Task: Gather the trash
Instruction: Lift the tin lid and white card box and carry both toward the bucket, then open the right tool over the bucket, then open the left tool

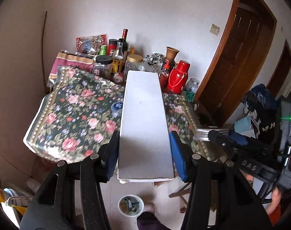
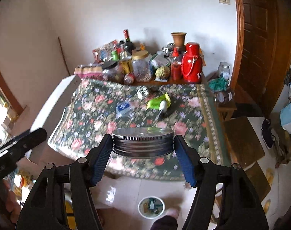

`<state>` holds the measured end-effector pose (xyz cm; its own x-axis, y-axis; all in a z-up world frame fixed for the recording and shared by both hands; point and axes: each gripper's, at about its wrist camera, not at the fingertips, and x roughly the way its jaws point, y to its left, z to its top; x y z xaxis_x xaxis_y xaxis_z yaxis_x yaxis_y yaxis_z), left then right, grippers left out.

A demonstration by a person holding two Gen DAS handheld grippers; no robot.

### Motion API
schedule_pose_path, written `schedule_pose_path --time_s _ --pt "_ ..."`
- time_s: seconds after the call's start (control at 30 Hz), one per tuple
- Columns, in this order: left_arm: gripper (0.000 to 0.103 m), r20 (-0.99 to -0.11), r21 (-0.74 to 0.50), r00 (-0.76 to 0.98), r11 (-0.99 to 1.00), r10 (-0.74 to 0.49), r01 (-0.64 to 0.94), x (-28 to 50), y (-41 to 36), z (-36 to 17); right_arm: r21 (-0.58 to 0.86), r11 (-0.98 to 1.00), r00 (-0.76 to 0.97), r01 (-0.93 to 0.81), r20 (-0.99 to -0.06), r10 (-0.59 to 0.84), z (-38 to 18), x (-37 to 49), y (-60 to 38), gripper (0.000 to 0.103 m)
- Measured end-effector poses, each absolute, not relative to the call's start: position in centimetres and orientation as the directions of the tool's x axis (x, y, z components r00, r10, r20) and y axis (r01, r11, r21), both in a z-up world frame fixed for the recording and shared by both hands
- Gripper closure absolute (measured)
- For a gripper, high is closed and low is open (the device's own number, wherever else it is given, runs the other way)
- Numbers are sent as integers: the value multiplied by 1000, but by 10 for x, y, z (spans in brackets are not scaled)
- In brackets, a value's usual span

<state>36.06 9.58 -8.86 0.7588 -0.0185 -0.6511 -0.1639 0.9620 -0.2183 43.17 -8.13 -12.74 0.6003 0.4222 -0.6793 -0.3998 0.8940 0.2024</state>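
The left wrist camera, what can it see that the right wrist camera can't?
Only the left wrist view shows the left gripper with its jaws clamped on the long white box; here the box hides part of the table.

Only the right wrist view shows the right gripper with its jaws around the metal lid, and the green tube lying on the cloth.

Both show the floral tablecloth, the red thermos, the blue-and-white cap on the cloth and the small white bin on the floor below.

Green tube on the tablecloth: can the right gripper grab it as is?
Probably not. The right gripper is shut on a metal lid, so its jaws are full, though nothing lies over the green tube.
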Motion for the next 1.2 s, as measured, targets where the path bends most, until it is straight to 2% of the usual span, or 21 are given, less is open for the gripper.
schedule_pose_path --time_s 0.07,0.13,0.23,0.43,0.53,0.7,0.8,1.0,1.2 --pt "53 -655 -225 755 962 -31 -156 343 100 -93 201 893 588 -403 -691 421 -135 416 -75 46" --pt "53 -667 -218 745 965 -37 -147 323 104 -101 205 891 562 -406 -712 420 -148 399 -66 54" --pt "53 -699 -209 714 968 -48 -139 300 110 -120 228 879 478 -420 -768 427 -184 387 -48 55" --pt "53 -795 -212 600 966 -82 -148 277 121 -176 215 895 326 -390 -877 352 -281 383 -23 55" --pt "53 -828 -211 552 967 -98 -144 273 124 -200 186 911 291 -368 -907 303 -307 380 -21 55" --pt "53 -863 -228 486 965 -140 -127 277 119 -233 176 924 303 -341 -910 285 -312 373 -36 54" --pt "53 -883 -226 444 967 -154 -114 283 111 -257 168 928 325 -334 -903 280 -310 368 -47 49" --pt "53 -925 -248 324 961 -198 -121 304 89 -337 140 933 360 -331 -895 262 -325 356 -64 41" --pt "53 -951 -269 194 952 -240 -143 325 64 -436 157 941 364 -299 -893 264 -357 347 -90 40"
